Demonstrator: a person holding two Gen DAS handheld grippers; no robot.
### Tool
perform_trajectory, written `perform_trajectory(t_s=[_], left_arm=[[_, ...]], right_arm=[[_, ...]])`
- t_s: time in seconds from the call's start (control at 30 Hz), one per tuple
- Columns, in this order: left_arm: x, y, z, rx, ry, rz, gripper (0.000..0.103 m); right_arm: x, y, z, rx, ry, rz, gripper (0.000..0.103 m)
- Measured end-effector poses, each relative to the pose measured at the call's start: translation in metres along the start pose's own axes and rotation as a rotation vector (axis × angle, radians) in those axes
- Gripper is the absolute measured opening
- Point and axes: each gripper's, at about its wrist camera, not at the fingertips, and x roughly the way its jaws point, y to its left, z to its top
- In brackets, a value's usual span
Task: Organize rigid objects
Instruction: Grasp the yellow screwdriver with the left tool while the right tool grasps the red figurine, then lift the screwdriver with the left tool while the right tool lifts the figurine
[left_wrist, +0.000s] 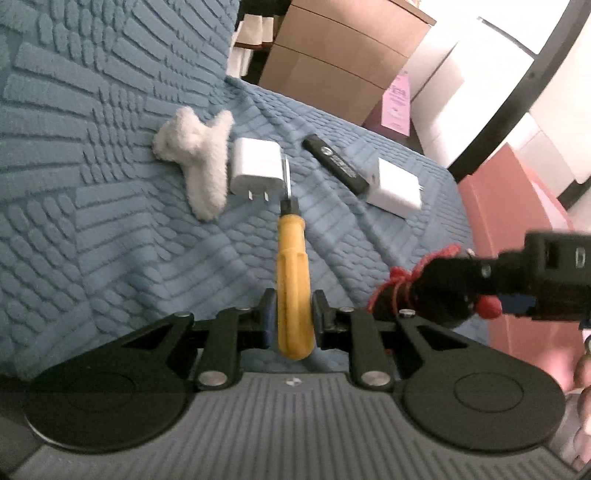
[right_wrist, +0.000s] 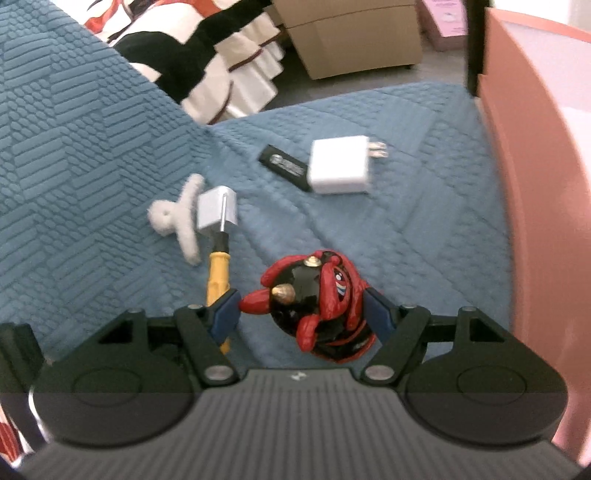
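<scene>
A: Where is the yellow plastic-handled screwdriver (left_wrist: 291, 280) held?

B: It is clamped in the left gripper (left_wrist: 293, 314), its long axis pointing away over the blue quilted bed cover (left_wrist: 110, 221).

A: Right gripper (right_wrist: 301, 314)?

B: The red-and-black toy figure (right_wrist: 317, 302) is held there.

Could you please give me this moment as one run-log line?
left gripper: shut on screwdriver | right gripper: shut on red-black figurine | surface: blue quilt
</scene>
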Motion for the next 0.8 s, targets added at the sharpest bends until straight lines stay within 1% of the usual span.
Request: perform_trajectory(t_s=[0.13,0.2,0.4,0.5,0.57,0.63,0.7,0.73,0.8], left_arm=[[0.000,-0.004,-0.008,0.002,0.029,-0.013,0.023],[0.003,-0.005,-0.011,0.015,0.038,0.004,0.023],[0.008,-0.001,-0.011,0.003,0.036,0.015,0.023],[0.007,0.004,-0.007,-0.034,0.009,0.026,0.027],[0.006,0.007,-0.005,-0.066,-0.007,0.031,0.032],[0.007,0.010,-0.002,-0.097,-0.016,0.025,0.041],[0.009,0.010,-0.001,-0.102,-0.021,0.024,0.042],[0.009,0.009,-0.001,-0.099,-0.024,0.022,0.042],[0.011,0.006,-0.001,-0.077,-0.029,0.032,0.042]], right_arm=[[-0.008,-0.013,-0.016,0.016,0.002,-0.047,0.075],[-0.010,-0.018,-0.023,0.016,0.005,-0.058,0.075],[-0.011,-0.014,-0.030,-0.009,-0.020,-0.075,0.075],[-0.011,-0.009,-0.031,-0.048,-0.032,-0.091,0.075],[-0.010,-0.007,-0.032,-0.085,-0.042,-0.101,0.076],[-0.010,-0.007,-0.033,-0.096,-0.044,-0.105,0.076],[-0.007,-0.008,-0.034,-0.096,-0.044,-0.111,0.075],[-0.006,-0.009,-0.035,-0.096,-0.050,-0.113,0.076],[-0.003,-0.009,-0.037,-0.101,-0.065,-0.125,0.077]])
